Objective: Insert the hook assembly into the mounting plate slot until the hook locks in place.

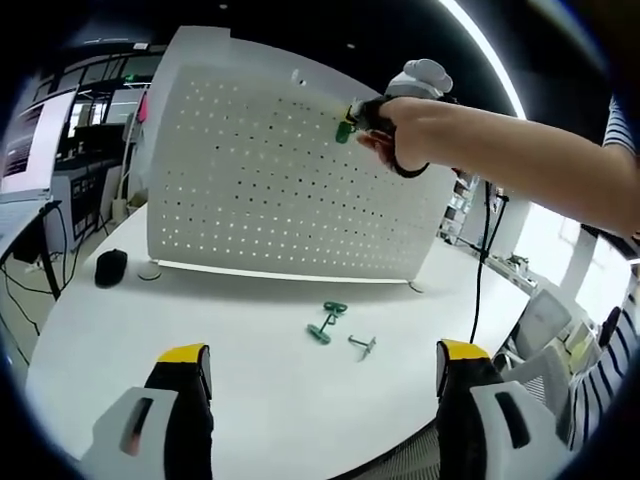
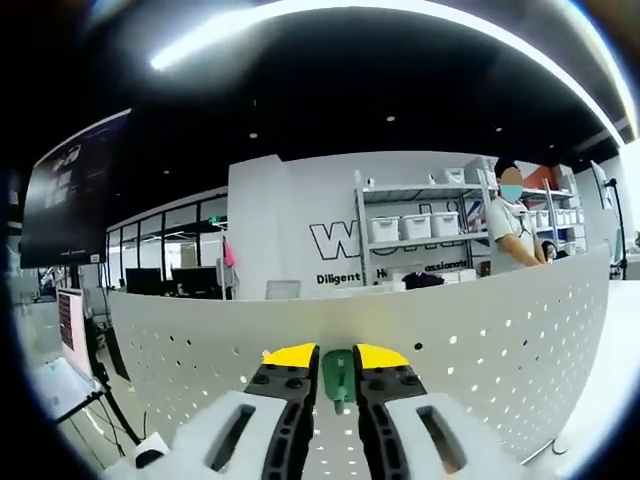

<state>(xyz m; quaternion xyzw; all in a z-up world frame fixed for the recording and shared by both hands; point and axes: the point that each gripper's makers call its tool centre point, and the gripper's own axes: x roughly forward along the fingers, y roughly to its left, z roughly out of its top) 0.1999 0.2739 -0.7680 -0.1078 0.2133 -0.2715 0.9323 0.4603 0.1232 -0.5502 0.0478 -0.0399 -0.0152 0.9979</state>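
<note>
A white perforated mounting plate (image 1: 270, 180) stands upright on the round white table (image 1: 250, 400). At the plate's upper right, a person's hand holds my right gripper (image 1: 354, 120), shut on a green hook (image 1: 344, 131) that is pressed against the holes. In the right gripper view the same green hook (image 2: 338, 376) sits pinched between the nearly closed yellow-tipped jaws of the right gripper (image 2: 336, 358), just above the plate's top edge (image 2: 500, 330). A second green hook (image 1: 326, 322) and a small metal hook (image 1: 362, 345) lie on the table. My left gripper (image 1: 323, 356) hovers open in front of them.
A black object (image 1: 111, 267) and a small round disc (image 1: 150, 272) lie on the table left of the plate. A black cable (image 1: 481, 260) hangs at the right, near chairs (image 1: 545, 320). Behind the plate stand a person (image 2: 513, 228) and shelves with bins (image 2: 415, 225).
</note>
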